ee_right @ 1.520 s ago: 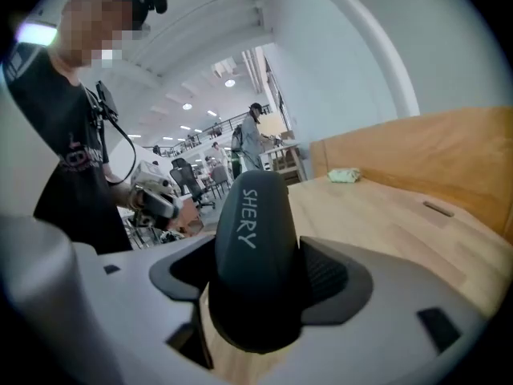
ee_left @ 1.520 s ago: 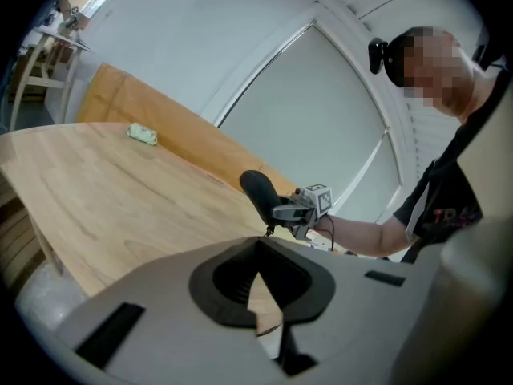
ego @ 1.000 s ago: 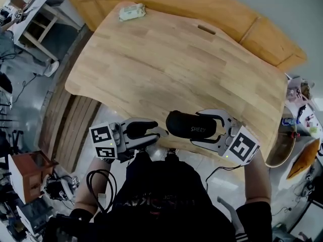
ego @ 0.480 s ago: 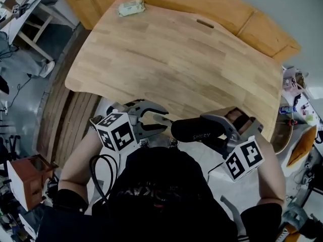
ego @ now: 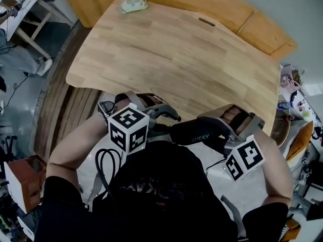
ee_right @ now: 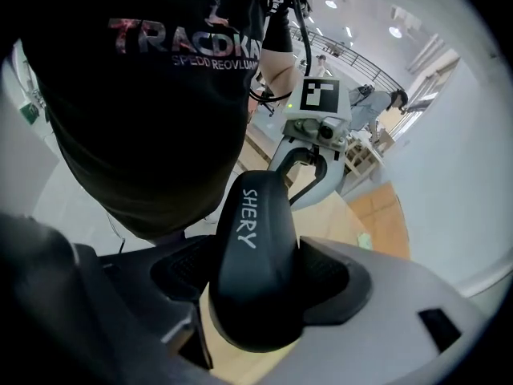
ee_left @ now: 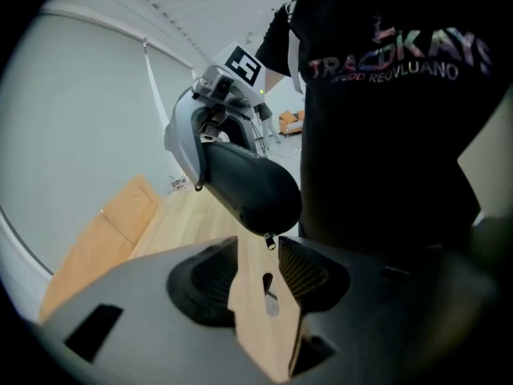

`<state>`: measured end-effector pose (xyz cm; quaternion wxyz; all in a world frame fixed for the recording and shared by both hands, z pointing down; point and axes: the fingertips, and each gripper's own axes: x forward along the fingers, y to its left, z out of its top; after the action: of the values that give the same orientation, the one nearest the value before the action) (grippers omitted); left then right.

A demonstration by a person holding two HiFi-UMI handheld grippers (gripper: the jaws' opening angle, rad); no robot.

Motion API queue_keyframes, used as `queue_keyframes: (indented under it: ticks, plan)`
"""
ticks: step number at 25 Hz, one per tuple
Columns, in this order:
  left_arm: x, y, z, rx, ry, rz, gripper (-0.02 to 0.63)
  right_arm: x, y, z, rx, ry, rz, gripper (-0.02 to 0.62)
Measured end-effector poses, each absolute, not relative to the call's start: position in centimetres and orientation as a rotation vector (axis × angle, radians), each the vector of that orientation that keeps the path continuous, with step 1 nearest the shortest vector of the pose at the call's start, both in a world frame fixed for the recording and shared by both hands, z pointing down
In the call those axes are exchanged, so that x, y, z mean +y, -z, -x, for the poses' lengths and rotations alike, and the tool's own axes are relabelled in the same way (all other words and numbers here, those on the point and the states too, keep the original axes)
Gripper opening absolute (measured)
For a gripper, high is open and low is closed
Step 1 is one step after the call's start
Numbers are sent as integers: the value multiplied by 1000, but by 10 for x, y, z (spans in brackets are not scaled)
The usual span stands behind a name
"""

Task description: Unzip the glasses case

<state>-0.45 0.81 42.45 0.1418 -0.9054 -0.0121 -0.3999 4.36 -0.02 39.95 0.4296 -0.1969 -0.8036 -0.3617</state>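
Black SHERY-lettered glasses case (ee_right: pixel 255 271) was clamped in right gripper (ee_right: pixel 256 283). Left gripper (ee_left: pixel 261 277) had just opened, gripping nothing. Only its view showed the zipper pull (ee_left: pixel 270 241).

Wooden table (ego: pixel 176 54), pale packet (ego: pixel 133 4) far corner

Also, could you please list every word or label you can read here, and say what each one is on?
"SHERY": white print on the black glasses case.
"TRACOKAYS", roughly: on the person's black shirt; the smaller line beneath is too blurred to read.
The marker cubes: square patterns only, no words.
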Motion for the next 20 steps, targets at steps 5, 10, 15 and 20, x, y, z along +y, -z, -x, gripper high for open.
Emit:
queue_keyframes:
  ticks: [5,10,15,20]
  plan:
    - [27,-417,11,-127,1118,2754,83,9,-395,-39,-2047,850,502,344]
    - [33,-409,17,-112,1036,2863,21,14,-391,-35,-2069,827,494,344]
    - [33,-398,23,-104,949,2977,12,16,-387,-30,-2089,808,496,344]
    - [29,-391,27,-35,849,3073,11,15,-385,-27,-2159,707,478,344]
